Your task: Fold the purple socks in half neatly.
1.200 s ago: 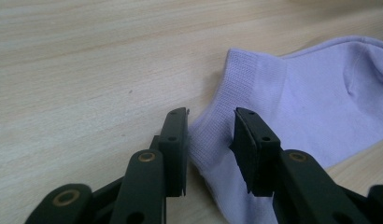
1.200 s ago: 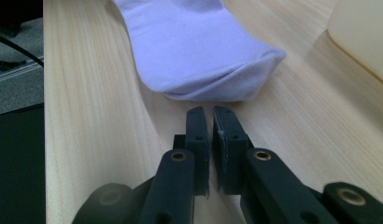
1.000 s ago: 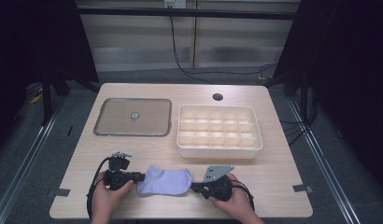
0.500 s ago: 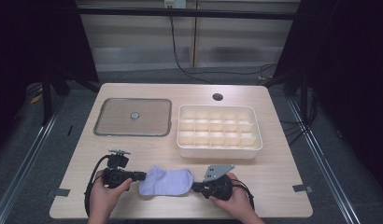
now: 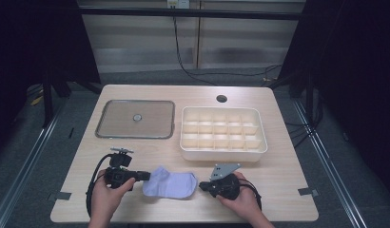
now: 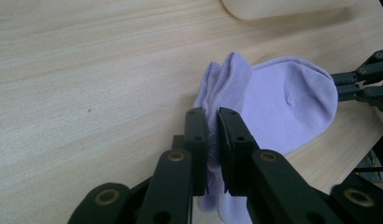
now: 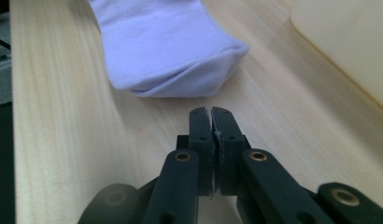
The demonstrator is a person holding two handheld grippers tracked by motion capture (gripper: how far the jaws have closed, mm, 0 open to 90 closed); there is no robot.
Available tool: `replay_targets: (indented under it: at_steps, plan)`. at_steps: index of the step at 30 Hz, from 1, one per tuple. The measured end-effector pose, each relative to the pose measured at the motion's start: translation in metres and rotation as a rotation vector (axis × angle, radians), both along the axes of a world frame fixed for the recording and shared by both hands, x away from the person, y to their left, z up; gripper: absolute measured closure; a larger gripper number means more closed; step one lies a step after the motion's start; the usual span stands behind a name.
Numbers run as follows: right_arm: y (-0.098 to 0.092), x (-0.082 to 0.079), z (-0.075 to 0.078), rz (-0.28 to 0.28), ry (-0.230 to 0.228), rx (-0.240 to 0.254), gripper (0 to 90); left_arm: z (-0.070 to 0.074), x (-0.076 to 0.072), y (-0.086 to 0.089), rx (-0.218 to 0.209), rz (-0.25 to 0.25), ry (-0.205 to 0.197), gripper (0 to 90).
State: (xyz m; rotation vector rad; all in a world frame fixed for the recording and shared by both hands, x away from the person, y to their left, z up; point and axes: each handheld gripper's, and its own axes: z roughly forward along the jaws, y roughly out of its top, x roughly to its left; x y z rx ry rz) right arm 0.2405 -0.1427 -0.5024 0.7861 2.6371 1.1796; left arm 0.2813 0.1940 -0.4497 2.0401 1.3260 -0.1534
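A pale lilac sock point(image 5: 170, 183) lies flat on the wooden table point(image 5: 278, 180) near its front edge, between my two grippers. My left gripper point(image 5: 145, 175) is shut on the ribbed cuff end; its jaws have just been closing, and the cloth point(image 6: 283, 102) is pinched between them at the tips point(image 6: 213, 116). My right gripper point(image 5: 202, 186) rests at the sock's toe end. Its jaws point(image 7: 211, 112) have just closed together with nothing between them, a short gap in front of the folded edge of the sock point(image 7: 166, 42).
A cream tray with several compartments point(image 5: 224, 149) stands just behind the sock, to the right. A flat clear lid with a centre knob point(image 5: 136, 118) lies at the back left. A round hole point(image 5: 221, 99) sits near the table's far edge.
The left gripper and the sock's cuff end have shifted very slightly to the left. The right hand has kept its place.
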Motion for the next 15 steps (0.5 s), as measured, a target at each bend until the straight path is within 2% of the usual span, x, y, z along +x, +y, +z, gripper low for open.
replay_targets:
  at_steps: [1, 7, 15]
  plan:
    - [0.0, 0.001, 0.001, -0.004, -0.004, -0.009, 88.8, 0.002, 0.0, 0.0, 0.012, -0.01, 0.0, 82.6]
    - [0.0, 0.007, -0.001, -0.005, -0.006, -0.004, 90.0, 0.01, 0.003, -0.005, 0.023, -0.021, -0.007, 82.6]
    - [0.001, 0.008, -0.003, -0.009, 0.0, 0.024, 90.0, 0.017, 0.003, -0.018, 0.022, -0.043, -0.005, 82.6]
